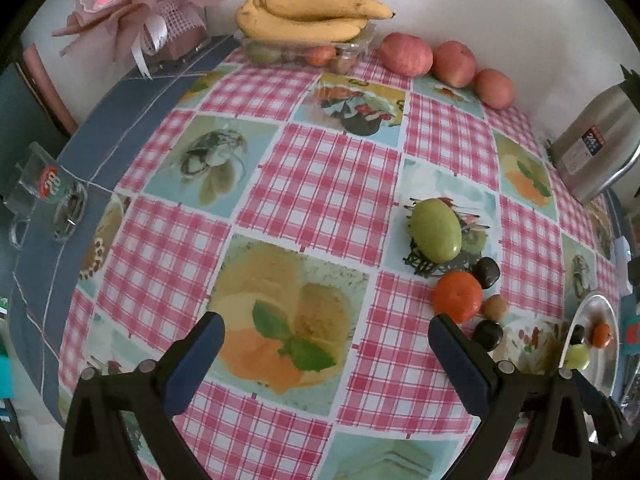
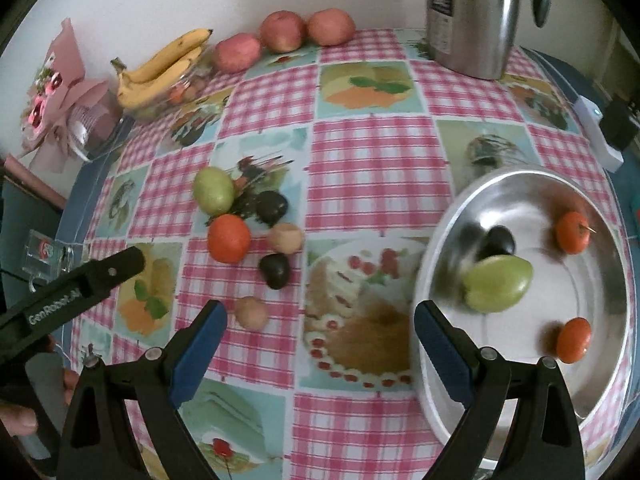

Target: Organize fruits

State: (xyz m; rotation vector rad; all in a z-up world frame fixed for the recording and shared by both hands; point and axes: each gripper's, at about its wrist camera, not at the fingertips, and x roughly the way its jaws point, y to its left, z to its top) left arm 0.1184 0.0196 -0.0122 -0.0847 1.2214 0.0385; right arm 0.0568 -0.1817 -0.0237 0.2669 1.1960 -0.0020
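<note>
A cluster of small fruits lies on the checked tablecloth: a green fruit, an orange one, two dark ones and two tan ones. A metal bowl at the right holds a green fruit, a dark one and two orange ones. My left gripper is open and empty, left of the cluster. My right gripper is open and empty, between the cluster and the bowl.
Bananas lie on a clear box of fruit at the back. Three apples line the wall. A steel flask stands back right. A pink bouquet sits back left and a glass mug at the left edge.
</note>
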